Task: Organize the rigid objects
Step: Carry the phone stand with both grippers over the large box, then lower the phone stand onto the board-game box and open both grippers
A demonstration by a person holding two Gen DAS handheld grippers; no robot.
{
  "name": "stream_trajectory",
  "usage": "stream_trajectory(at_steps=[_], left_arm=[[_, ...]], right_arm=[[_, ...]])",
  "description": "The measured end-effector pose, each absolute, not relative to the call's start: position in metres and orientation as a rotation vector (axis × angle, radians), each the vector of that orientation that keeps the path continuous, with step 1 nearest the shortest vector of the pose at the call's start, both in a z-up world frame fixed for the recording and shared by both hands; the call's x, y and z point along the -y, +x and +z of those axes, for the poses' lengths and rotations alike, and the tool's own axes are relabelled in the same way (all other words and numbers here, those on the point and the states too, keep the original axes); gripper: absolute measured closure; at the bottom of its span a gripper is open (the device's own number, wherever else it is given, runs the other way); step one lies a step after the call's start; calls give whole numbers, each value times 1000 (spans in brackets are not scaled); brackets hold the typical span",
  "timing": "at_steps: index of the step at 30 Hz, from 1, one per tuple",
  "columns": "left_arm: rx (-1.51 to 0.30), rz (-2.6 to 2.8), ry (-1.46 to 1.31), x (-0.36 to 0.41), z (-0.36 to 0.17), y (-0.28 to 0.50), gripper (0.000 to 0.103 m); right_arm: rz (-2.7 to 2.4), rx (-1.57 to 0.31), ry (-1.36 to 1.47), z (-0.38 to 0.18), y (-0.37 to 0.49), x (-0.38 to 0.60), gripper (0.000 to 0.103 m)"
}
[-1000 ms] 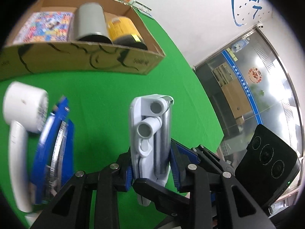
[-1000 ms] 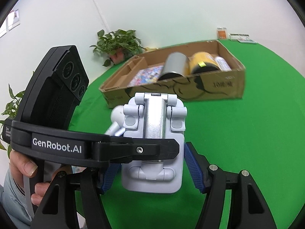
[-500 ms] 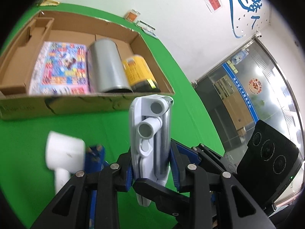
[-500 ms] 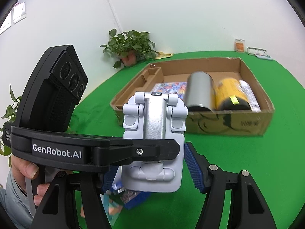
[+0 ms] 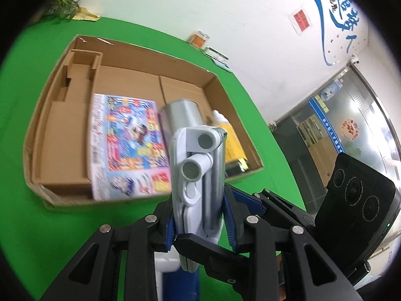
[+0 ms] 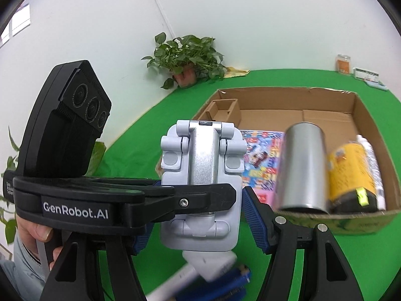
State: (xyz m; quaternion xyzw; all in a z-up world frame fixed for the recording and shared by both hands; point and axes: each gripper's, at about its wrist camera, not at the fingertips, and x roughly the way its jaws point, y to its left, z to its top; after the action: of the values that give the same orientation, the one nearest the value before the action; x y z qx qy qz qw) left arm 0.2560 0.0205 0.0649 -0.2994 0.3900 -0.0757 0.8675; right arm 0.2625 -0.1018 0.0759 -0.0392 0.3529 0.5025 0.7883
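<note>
A folded white and silver phone stand (image 5: 198, 175) is held between both grippers. My left gripper (image 5: 199, 223) is shut on its edges; in the right wrist view that gripper's finger crosses the stand (image 6: 200, 183). My right gripper (image 6: 201, 218) has blue pads (image 6: 253, 215) on either side of the stand, and I cannot tell if they touch it. The stand hangs above the near edge of an open cardboard box (image 5: 72, 80), which also shows in the right wrist view (image 6: 361, 110).
The box holds a colourful flat pack (image 5: 120, 140), a silver can (image 6: 303, 170), a yellow jar (image 6: 351, 173) and a white bottle (image 6: 371, 160). A white hair dryer (image 6: 208, 263) and a blue object (image 6: 225, 281) lie on the green table (image 5: 50, 238) below. A potted plant (image 6: 185, 60) stands at the back.
Both grippers, with the stand, have risen and moved toward the box. The view now looks down into it. The hair dryer and blue object have slid below the grippers.
</note>
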Motion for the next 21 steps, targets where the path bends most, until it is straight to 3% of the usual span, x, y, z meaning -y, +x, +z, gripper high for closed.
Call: stream_trajectory(at_steps=[21], left_arm=[[-1006,-103,-729,-93,15,317,72]], right_arm=[[1014,-1049,18,11,354,15,40]])
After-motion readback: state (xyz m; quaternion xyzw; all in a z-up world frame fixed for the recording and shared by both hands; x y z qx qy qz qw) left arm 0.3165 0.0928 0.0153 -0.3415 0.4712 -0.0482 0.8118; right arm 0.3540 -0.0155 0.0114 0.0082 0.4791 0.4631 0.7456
